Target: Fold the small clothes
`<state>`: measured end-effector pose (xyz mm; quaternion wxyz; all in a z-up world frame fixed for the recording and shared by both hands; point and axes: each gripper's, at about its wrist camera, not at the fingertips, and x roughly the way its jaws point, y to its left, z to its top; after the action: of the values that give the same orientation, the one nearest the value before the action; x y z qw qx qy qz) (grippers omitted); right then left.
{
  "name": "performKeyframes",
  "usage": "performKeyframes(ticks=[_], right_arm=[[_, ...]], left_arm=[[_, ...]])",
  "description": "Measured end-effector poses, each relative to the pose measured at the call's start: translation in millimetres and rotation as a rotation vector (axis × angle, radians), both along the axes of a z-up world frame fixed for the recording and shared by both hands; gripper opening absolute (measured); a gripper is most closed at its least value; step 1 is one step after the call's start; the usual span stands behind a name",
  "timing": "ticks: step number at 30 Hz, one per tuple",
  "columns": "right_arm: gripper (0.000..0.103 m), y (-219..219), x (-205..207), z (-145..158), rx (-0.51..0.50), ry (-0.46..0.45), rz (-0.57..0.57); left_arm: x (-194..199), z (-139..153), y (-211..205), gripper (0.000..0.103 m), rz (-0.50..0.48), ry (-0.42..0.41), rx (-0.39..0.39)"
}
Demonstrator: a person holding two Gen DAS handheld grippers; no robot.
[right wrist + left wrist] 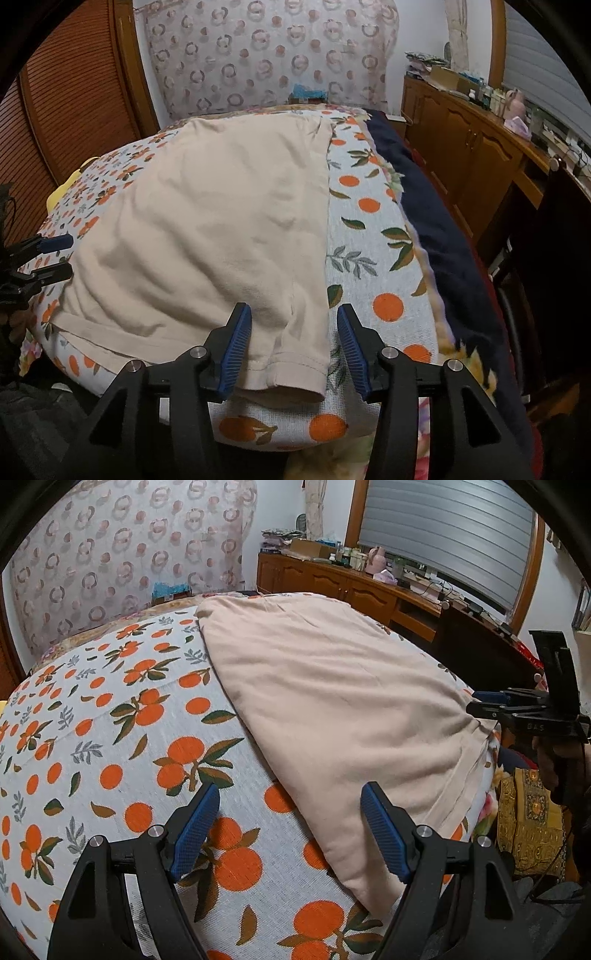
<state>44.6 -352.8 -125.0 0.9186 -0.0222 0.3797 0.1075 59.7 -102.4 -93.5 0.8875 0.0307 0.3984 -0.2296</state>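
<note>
- Over the left wrist view: left gripper (pixel 290 829) spread wide, nothing between the blue pads, hovering above the orange-print bedspread (pixel 110 709).
- Beige garment (pixel 332 701) lying flat ahead and to the right, its near folded corner just inside the right-hand pad, not pinched.
- Running long from that near corner up toward the far end of the bed; slanted left edge crossing the frame diagonally.
- Right gripper (pixel 487 701) showing at the far right edge, sitting at the garment's other near corner; held by a hand (pixel 554 760) below it.
- Wooden cabinets (pixel 332 579) and a cluttered counter beyond the bed, out of play.
- Over to the right wrist view: right gripper (pixel 293 349) parted, sleeve hem (pixel 288 376) lying between the pads; left pad seems to brush the cloth, right pad clear of it, so no grip.
- Beige garment (pixel 207 221) stretching up and left from these jaws; straight right edge running away toward the headboard.
- Left gripper (pixel 51 258) peeking in at the left edge, beside the garment's left side.
- Dark blanket (pixel 443 229) off to the right, apart from the garment.
- Judgement: right hand closer to cloth; sleeve end directly under it, long axis pointing away, so likely a fold across or away next.
</note>
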Motion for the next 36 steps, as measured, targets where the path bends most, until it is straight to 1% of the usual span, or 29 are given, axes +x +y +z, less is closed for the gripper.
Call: performKeyframes(ticks=[4, 8, 11, 14, 16, 17, 19, 22, 24, 25, 27, 30, 31, 34, 36], right_arm=[[0.052, 2, 5, -4, -0.007, 0.019, -0.007], [0.053, 2, 4, -3, -0.018, 0.018, 0.01], [0.053, 1, 2, -1, -0.014, 0.028, 0.032], [0.053, 2, -1, -1, -0.02, 0.035, 0.054], [0.053, 3, -4, -2, -0.038, 0.034, 0.063], [0.053, 4, -5, -2, -0.044, 0.033, 0.065], [0.053, 7, -8, -3, -0.049, 0.034, 0.072], [0.053, 8, -10, -3, -0.057, 0.033, 0.076], [0.048, 8, -11, -3, -0.05, 0.031, 0.082], [0.045, 8, -11, -3, -0.048, 0.03, 0.086], [0.042, 10, -12, -3, -0.043, 0.034, 0.092], [0.036, 14, -13, -3, -0.044, 0.036, 0.106], [0.028, 15, -13, -3, -0.043, 0.035, 0.113], [0.014, 18, -15, -4, -0.031, 0.039, 0.13], [0.01, 20, -16, -4, -0.021, 0.043, 0.143]], left_arm=[[0, -3, -4, 0.08, -0.008, 0.013, 0.007], [-3, -5, -5, 0.08, -0.015, 0.017, 0.013], [-1, -6, -3, 0.08, -0.023, 0.019, -0.015], [-4, -5, -3, 0.079, -0.035, 0.017, -0.024], [-8, -5, -4, 0.072, -0.057, 0.019, -0.027], [-9, -4, -4, 0.07, -0.067, 0.024, -0.031], [-12, -4, -6, 0.064, -0.088, 0.036, -0.037], [-16, -5, -8, 0.058, -0.099, 0.038, -0.027], [-18, -5, -9, 0.054, -0.104, 0.038, -0.024], [-18, -4, -9, 0.046, -0.105, 0.038, -0.024], [-19, -4, -11, 0.03, -0.117, 0.043, -0.021], [-20, -4, -13, 0.027, -0.132, 0.045, -0.022], [-20, -4, -13, 0.027, -0.136, 0.046, -0.025], [-21, -4, -11, 0.027, -0.142, 0.048, -0.035], [-17, -5, -8, 0.027, -0.147, 0.056, -0.063]])
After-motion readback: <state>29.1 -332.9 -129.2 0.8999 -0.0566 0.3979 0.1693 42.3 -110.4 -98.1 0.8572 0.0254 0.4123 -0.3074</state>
